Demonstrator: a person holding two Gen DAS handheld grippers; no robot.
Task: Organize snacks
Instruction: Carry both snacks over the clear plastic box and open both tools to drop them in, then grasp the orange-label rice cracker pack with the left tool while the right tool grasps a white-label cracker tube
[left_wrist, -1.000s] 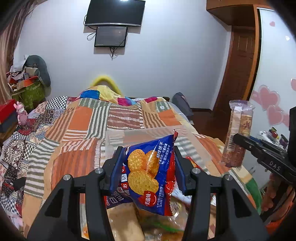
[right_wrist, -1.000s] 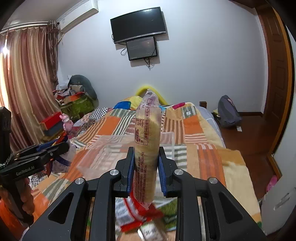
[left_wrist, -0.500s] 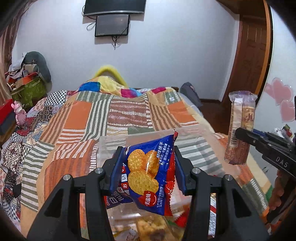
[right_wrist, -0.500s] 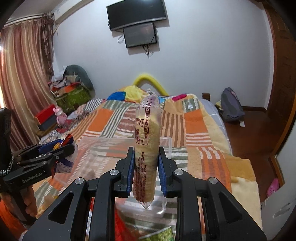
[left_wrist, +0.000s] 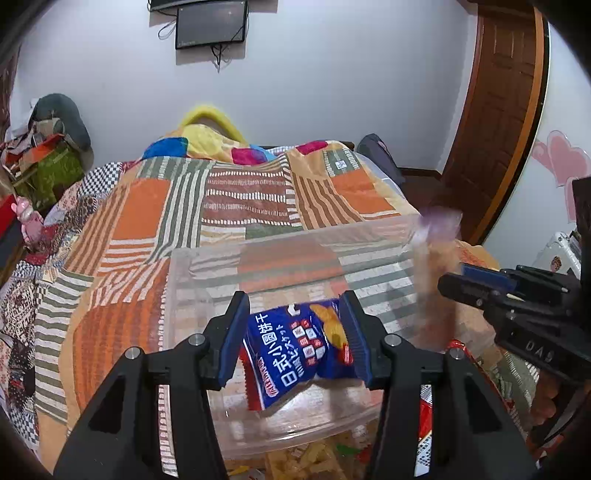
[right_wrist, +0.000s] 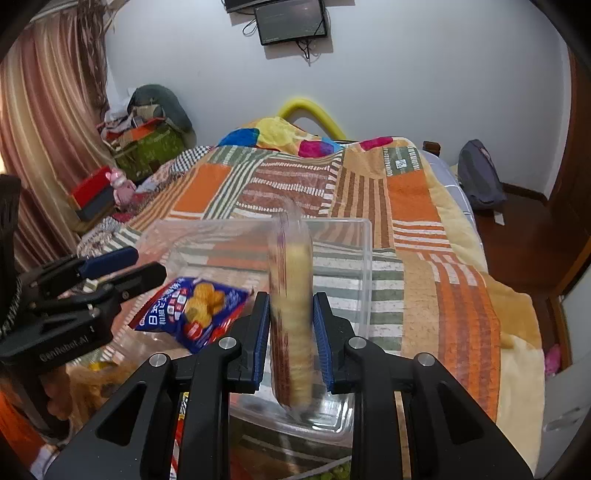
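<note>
The clear plastic bin (left_wrist: 295, 258) stands on the bed (left_wrist: 155, 221), directly ahead of and below both grippers, with its open top facing up. The left gripper (left_wrist: 293, 341) has its jaws spread apart: the blue biscuit packet (left_wrist: 299, 350) lies between them, tilted, over the bin's near half, and appears loose rather than clamped, though contact at the right pad cannot be ruled out. The right gripper (right_wrist: 291, 341) holds its jaws a little wider than the tall cracker sleeve (right_wrist: 291, 314), which stands upright, long axis vertical, with its lower end inside the bin's near right corner; the sleeve is motion-blurred, so it is judged to be dropping free. Each gripper is over its own side of the bin, so neither needs to cross the other. Compared with the frames from a second ago, both packets were then pinched firmly and held high above the bin; now both jaw pairs have opened, the blue packet has turned and tipped to show its other face, and both grippers have come down close over the bin.
</note>
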